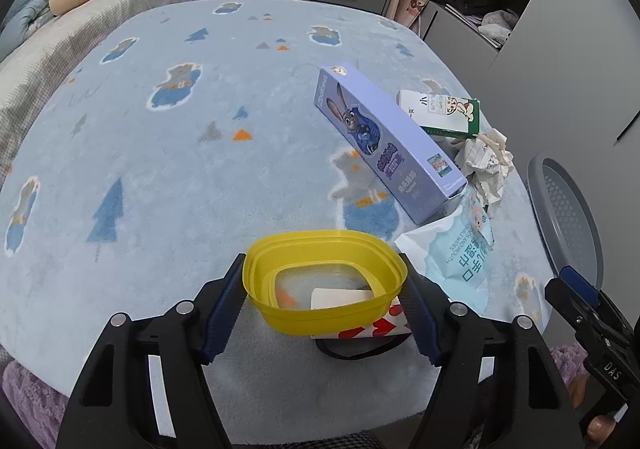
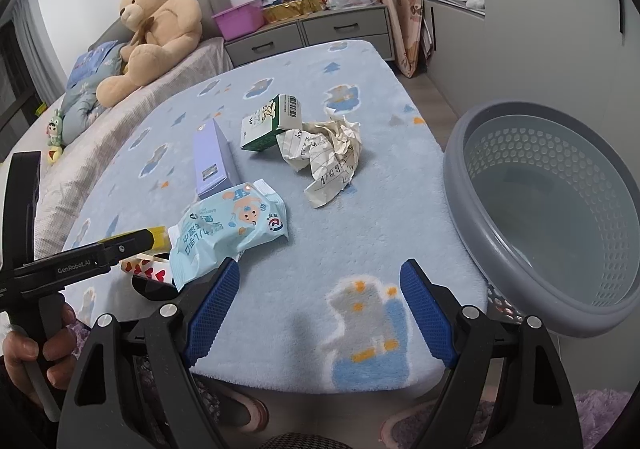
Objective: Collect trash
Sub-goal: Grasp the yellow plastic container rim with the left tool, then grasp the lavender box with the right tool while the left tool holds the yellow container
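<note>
A yellow plastic container (image 1: 320, 289) sits at the near edge of the blue blanket, partly on a red-heart card (image 1: 372, 327). My left gripper (image 1: 324, 269) straddles it, both pads touching its rim. Beyond lie a purple rabbit box (image 1: 384, 145), a green-white carton (image 1: 444, 113), crumpled paper (image 1: 486, 165) and a pale blue wipes pack (image 1: 460, 253). My right gripper (image 2: 320, 269) stands open over bare blanket with nothing between its fingers. The wipes pack (image 2: 228, 233) lies just left of it and the crumpled paper (image 2: 328, 153) further ahead.
A grey perforated basket (image 2: 560, 209) stands off the bed's right edge, with nothing in it. A teddy bear (image 2: 156, 29) sits at the back left, with grey drawers (image 2: 320, 29) behind. A black object (image 2: 152, 289) lies under the heart card. A hand (image 2: 28, 353) holds the left gripper's handle.
</note>
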A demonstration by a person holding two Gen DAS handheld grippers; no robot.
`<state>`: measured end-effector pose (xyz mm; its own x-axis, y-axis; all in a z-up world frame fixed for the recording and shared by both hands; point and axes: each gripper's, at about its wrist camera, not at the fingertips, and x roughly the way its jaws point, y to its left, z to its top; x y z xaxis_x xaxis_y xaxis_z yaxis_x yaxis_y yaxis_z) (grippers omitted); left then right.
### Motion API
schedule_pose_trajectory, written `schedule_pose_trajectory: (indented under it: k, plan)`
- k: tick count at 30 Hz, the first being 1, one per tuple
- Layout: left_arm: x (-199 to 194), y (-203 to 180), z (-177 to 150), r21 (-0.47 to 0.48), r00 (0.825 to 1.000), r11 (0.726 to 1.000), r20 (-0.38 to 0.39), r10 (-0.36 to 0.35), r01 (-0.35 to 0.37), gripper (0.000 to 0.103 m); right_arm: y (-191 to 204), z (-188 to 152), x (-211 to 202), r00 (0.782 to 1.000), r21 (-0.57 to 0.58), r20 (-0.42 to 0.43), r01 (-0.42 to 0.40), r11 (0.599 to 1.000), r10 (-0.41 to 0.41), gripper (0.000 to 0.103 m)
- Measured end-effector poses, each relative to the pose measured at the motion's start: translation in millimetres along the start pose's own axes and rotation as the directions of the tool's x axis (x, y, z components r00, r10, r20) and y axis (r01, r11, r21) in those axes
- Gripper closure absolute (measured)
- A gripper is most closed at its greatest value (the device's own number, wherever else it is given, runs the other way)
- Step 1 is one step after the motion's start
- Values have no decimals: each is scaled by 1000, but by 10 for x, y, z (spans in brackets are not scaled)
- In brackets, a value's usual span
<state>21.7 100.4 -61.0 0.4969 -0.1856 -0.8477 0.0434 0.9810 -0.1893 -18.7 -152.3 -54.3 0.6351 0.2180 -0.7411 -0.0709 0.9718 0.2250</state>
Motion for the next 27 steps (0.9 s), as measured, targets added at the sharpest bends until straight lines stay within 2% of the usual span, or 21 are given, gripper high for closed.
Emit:
schedule_pose_trajectory:
  k: [5,14,27]
  plan:
    - [-138,3,11,15,997,999,59,48,-49,33,47,-1,-1,1000,-11,-1,0,1000,0,22]
    - [-405,41,59,27,978,992,172,117,-123,33,210,65,98,999,-32,-22,-25,999,24,22]
    - [-444,133,41,19,969,989,202,140,-147,33,610,223,270,998,-82,-44,-39,996,36,22]
